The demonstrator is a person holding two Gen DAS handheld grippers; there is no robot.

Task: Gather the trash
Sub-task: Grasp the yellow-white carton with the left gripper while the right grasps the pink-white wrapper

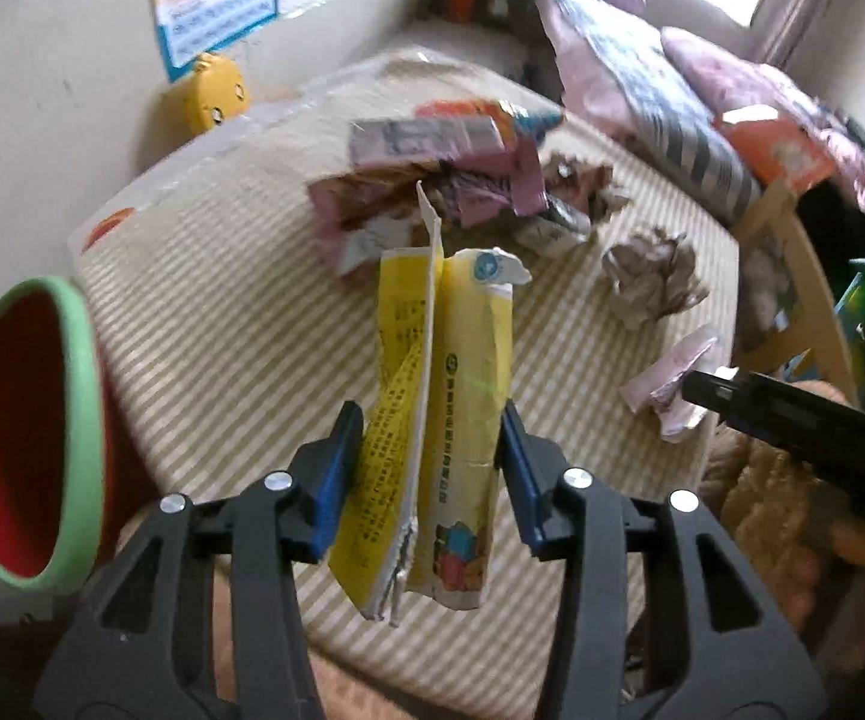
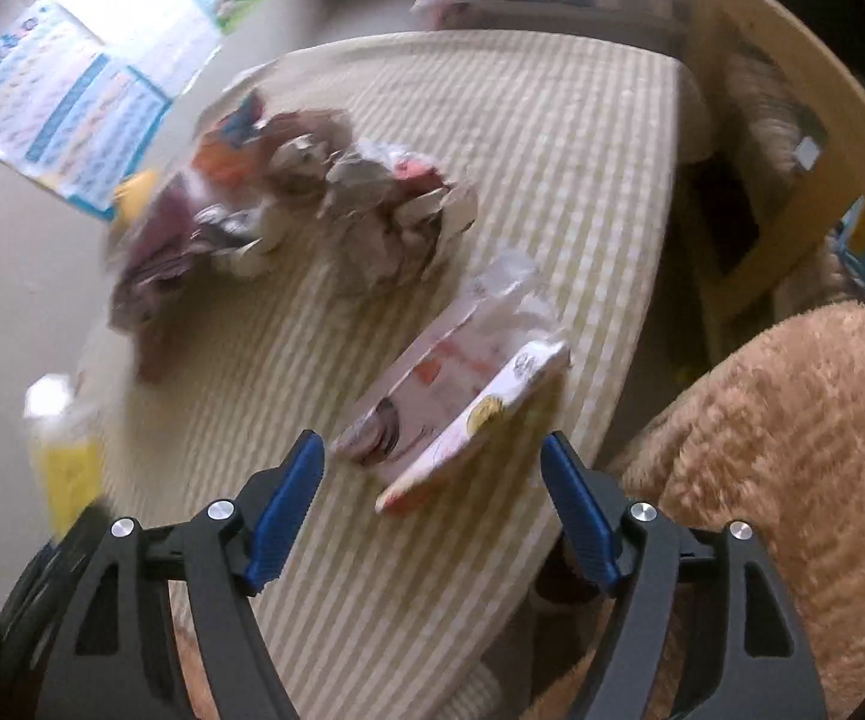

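My left gripper [image 1: 429,426] is shut on a flattened yellow carton [image 1: 432,420] and holds it upright above the striped table [image 1: 222,276]. A red bin with a green rim [image 1: 24,438] stands at the left, beside the table. A pile of wrappers and crumpled paper [image 1: 450,180] lies at the table's far side. My right gripper [image 2: 432,468] is open just above the near table edge, its jaws either side of a pink and white wrapper [image 2: 462,384]. The right gripper also shows in the left wrist view [image 1: 696,387] next to that wrapper [image 1: 672,390].
A crumpled grey paper ball [image 1: 654,282] lies right of the pile. A yellow toy [image 1: 216,90] sits at the far wall. A wooden chair [image 2: 792,138] and a brown plush [image 2: 792,480] stand right of the table. Pillows [image 1: 642,72] lie behind.
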